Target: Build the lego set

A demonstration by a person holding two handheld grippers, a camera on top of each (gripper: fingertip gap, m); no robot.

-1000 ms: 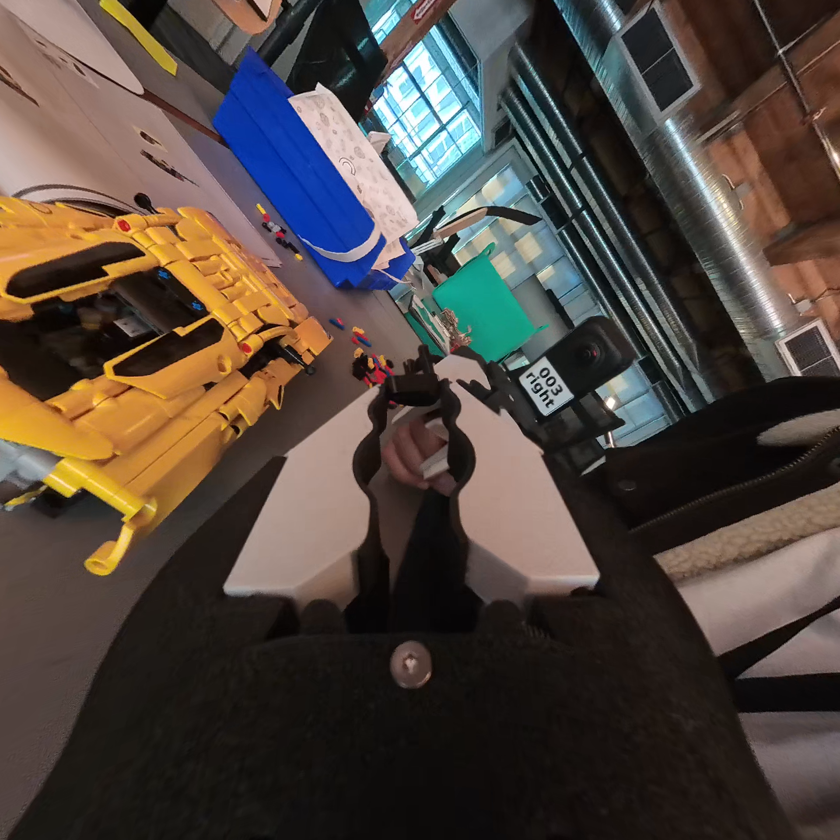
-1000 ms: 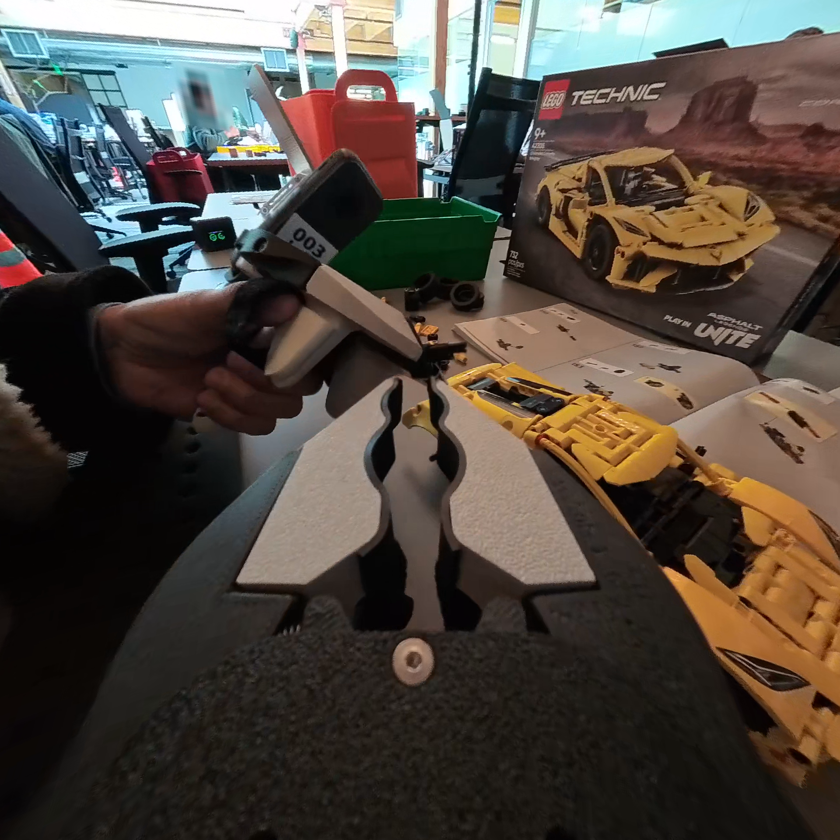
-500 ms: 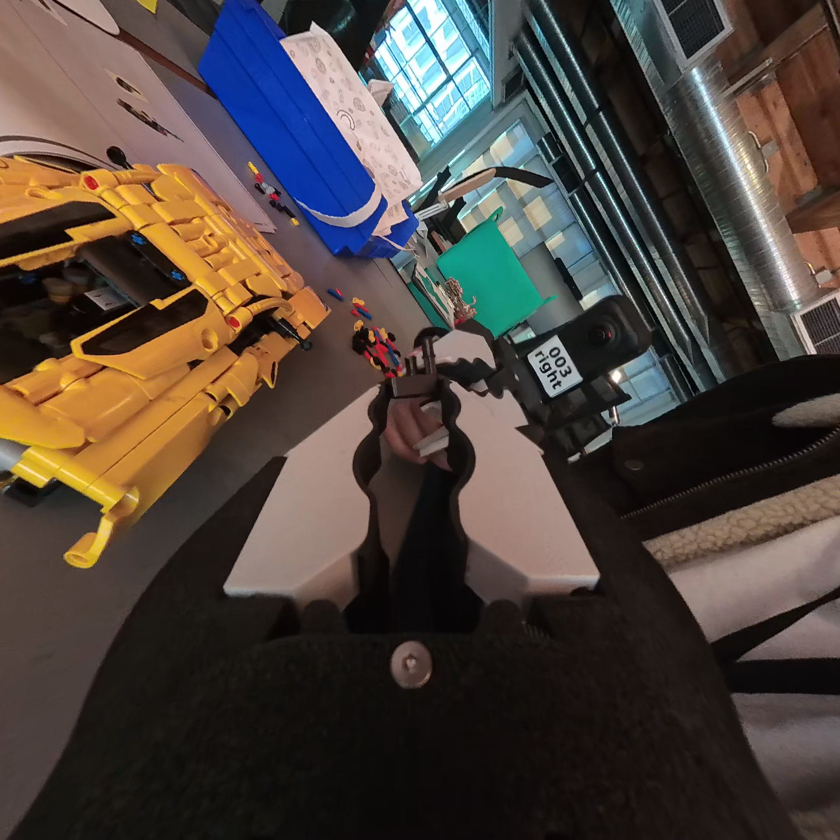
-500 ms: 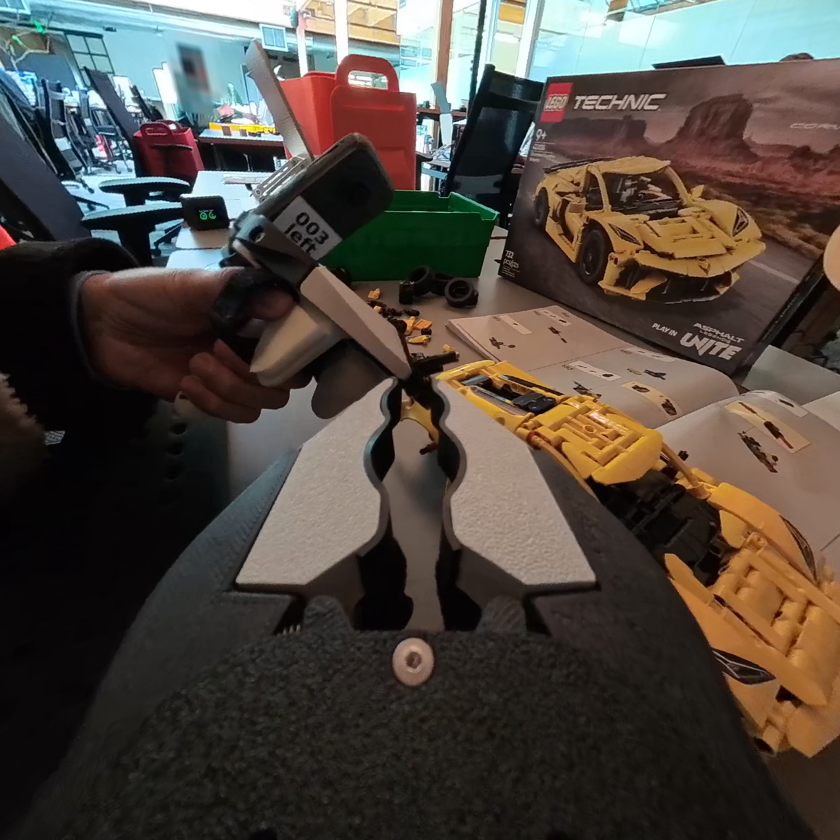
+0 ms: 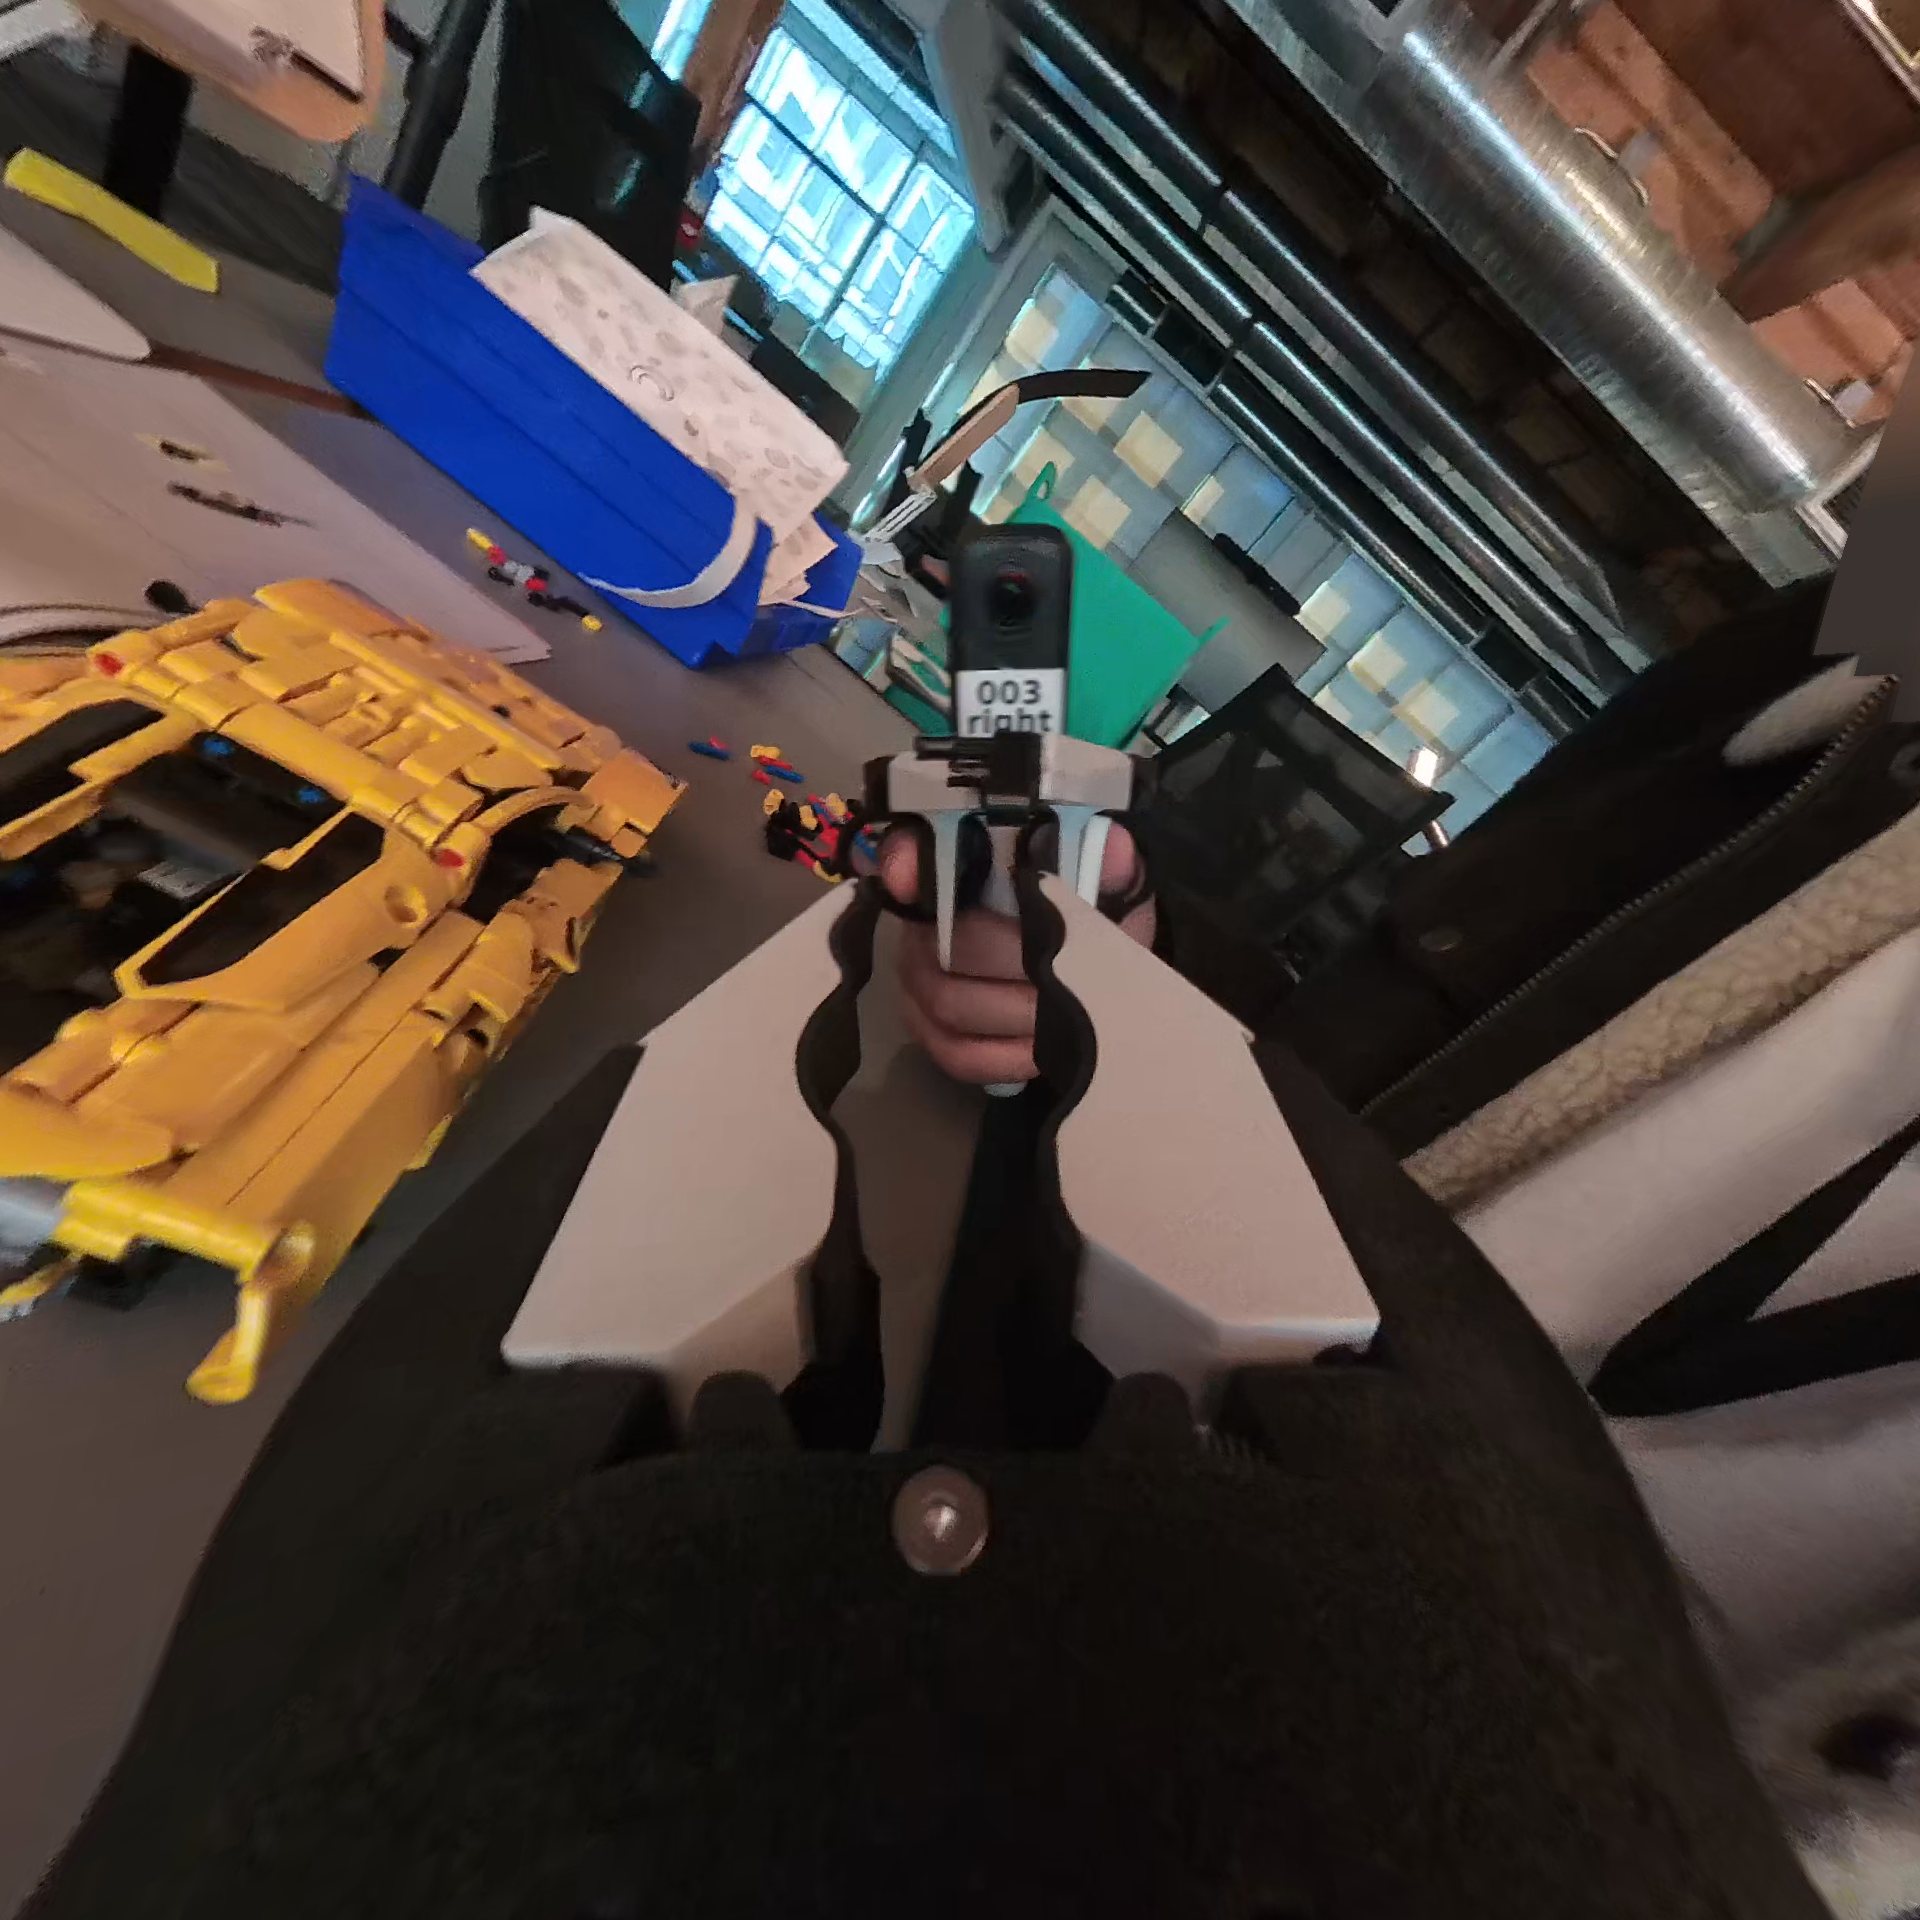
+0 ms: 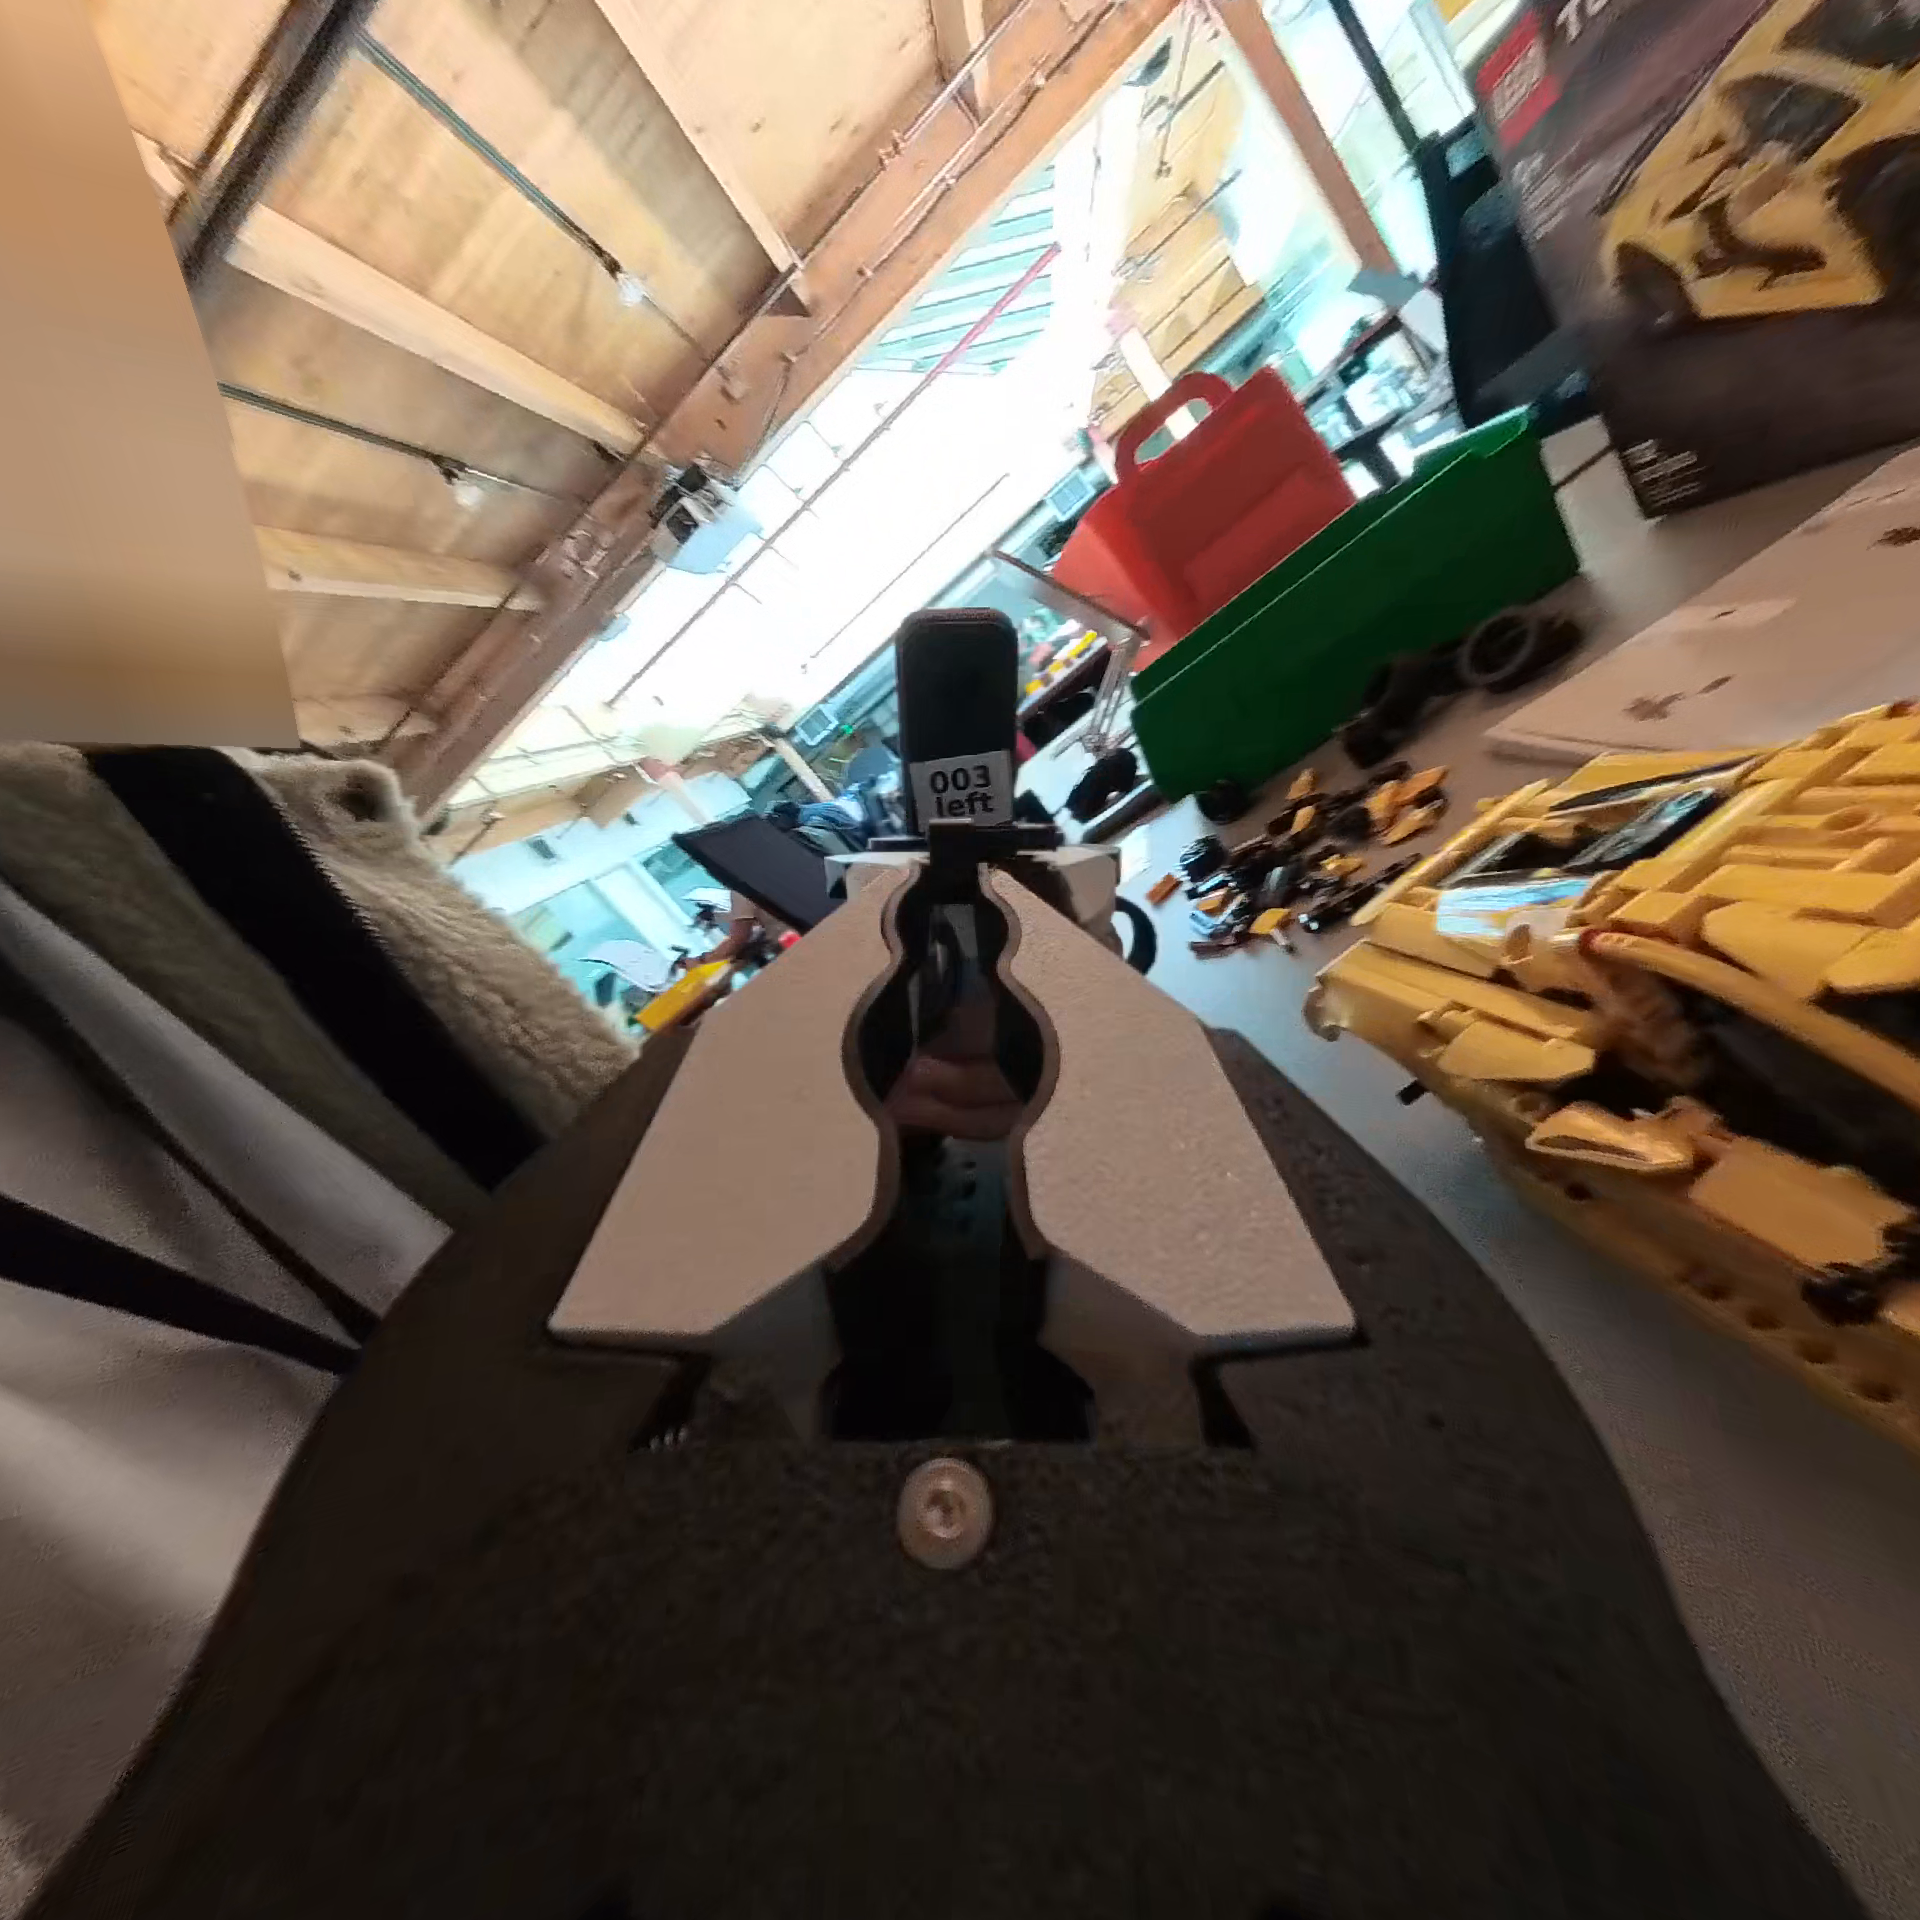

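Evidently I have the left gripper and right gripper raised nose to nose, both pinching one small black plastic lego piece to mate it, while the half-built yellow plastic lego car waits on the grey table.

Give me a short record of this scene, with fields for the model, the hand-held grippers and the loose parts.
model: part-built yellow plastic lego car, lying on the grey table
grippers: left hand-held gripper and right hand-held gripper point tip to tip beside the car
between tips: small black lego piece; which one grips it is unclear
loose parts: small yellow and black lego pieces by the green plastic bin
other: blue plastic bin beyond the car
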